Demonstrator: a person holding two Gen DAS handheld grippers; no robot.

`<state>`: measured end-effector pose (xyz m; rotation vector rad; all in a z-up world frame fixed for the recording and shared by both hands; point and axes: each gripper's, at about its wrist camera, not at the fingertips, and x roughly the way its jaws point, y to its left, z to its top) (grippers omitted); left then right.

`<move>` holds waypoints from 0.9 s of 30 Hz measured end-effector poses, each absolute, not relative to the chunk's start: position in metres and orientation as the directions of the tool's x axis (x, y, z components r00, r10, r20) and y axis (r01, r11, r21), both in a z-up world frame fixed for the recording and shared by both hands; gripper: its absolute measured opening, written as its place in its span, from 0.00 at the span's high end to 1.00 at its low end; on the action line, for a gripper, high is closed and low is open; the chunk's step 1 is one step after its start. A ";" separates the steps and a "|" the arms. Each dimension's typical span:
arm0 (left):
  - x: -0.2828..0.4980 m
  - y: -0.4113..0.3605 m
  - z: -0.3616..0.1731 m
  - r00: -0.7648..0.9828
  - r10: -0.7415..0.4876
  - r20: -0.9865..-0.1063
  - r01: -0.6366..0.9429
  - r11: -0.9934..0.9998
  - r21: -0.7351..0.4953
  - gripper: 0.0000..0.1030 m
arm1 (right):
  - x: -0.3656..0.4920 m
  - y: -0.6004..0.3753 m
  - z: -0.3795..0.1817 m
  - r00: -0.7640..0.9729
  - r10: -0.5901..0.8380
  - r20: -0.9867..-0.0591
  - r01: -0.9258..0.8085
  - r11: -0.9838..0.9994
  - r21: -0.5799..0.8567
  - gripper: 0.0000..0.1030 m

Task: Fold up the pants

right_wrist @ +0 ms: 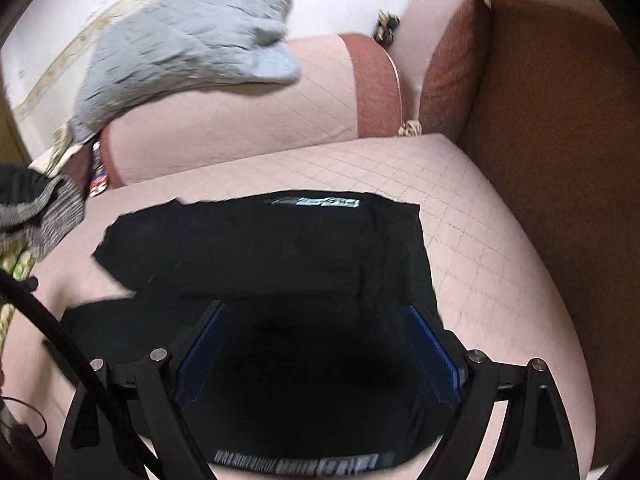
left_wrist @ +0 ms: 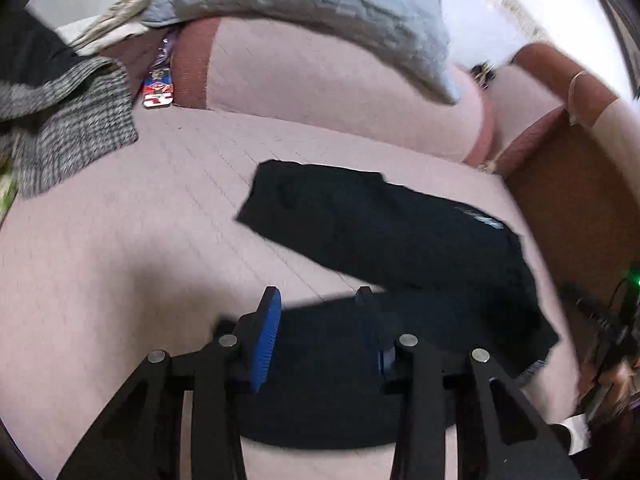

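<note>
Black pants (left_wrist: 392,236) lie flat on the pink quilted sofa seat (left_wrist: 140,208). One leg runs up to the left, the other lies under my left gripper (left_wrist: 318,300), which is open with blue pads just above the fabric. In the right wrist view the pants (right_wrist: 280,248) show a printed logo near the top edge and a lettered waistband at the bottom. My right gripper (right_wrist: 316,312) is open wide over the waist part, holding nothing.
A grey blanket (left_wrist: 320,4) hangs over the sofa back. A grey checked garment (left_wrist: 68,120) lies at the left. The brown armrest (right_wrist: 540,120) rises at the right. A black cable (right_wrist: 52,332) crosses the lower left.
</note>
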<state>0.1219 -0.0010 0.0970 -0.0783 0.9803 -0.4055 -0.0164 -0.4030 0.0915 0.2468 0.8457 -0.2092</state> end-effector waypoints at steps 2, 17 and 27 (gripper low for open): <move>0.153 -0.010 0.088 0.470 -0.346 -0.812 0.303 0.927 -0.219 0.61 | 0.020 -0.427 0.083 0.617 -0.046 -0.785 0.278 0.947 0.163 0.11; 0.315 -0.028 0.018 0.359 -0.459 -0.813 0.286 0.883 -0.372 0.44 | 0.195 -0.474 0.032 0.491 0.015 -0.871 0.159 0.982 0.106 0.12; 0.282 -0.023 0.041 0.518 -0.312 -0.796 0.269 0.943 -0.194 0.39 | 0.174 -0.452 0.045 0.567 -0.062 -0.821 0.206 0.976 0.069 0.16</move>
